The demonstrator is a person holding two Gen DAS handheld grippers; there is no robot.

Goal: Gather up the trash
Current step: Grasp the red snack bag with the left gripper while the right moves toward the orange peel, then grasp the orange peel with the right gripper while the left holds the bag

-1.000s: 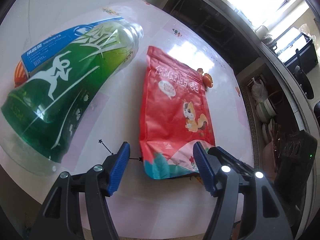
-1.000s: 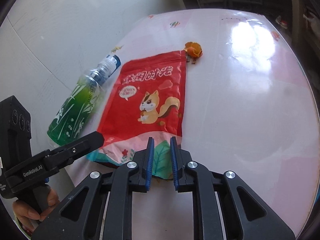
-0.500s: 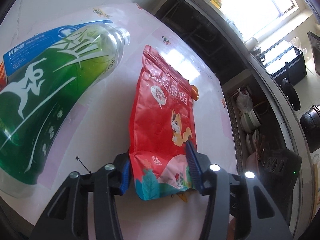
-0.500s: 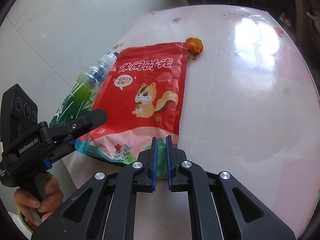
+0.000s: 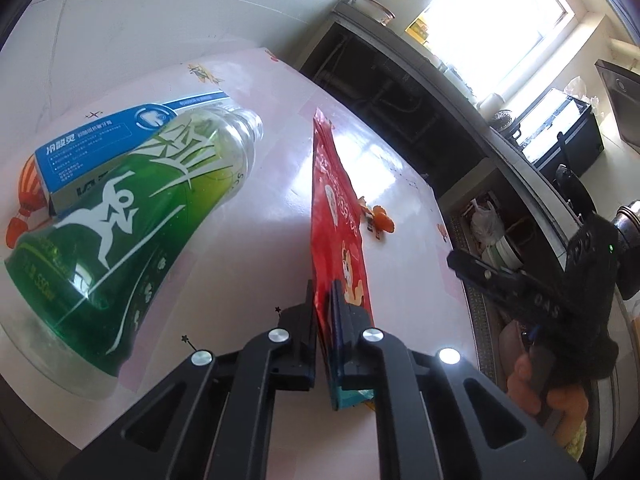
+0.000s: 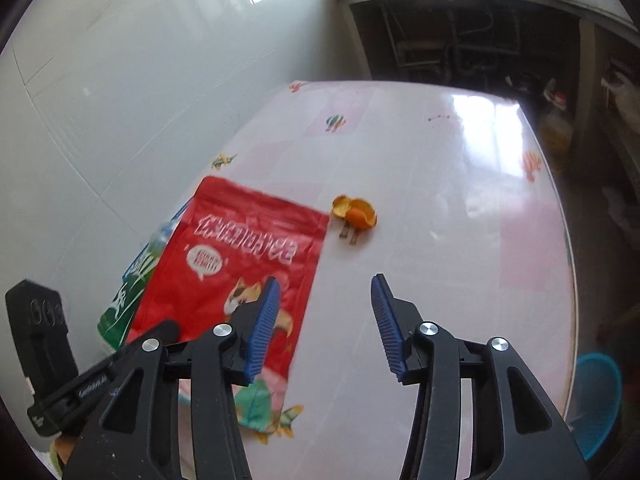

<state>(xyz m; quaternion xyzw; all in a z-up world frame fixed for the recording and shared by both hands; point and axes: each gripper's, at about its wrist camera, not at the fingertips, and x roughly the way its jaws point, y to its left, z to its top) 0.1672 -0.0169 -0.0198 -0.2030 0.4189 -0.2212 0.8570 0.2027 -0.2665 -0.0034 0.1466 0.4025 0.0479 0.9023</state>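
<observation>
Red pouch (image 5: pixel 336 216) now upended, pinched between left fingers (image 5: pixel 345 320); right fingers (image 6: pixel 264 320) opening, empty.

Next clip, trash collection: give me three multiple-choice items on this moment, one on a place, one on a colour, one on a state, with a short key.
1. Where does the orange peel lie?
A. on the pink table
B. inside the bottle
C. in the blue basket

2. What colour is the squirrel snack pouch?
A. yellow
B. red
C. white

3. How is the left claw?
A. wide open above the bottle
B. shut on the pouch's bottom edge
C. gripping the peel

Key: 1 A, the peel sits on the tabletop beyond the pouch. 2 B, its face is red. 3 B, the pouch stands pinched edge-on between its fingers.
</observation>
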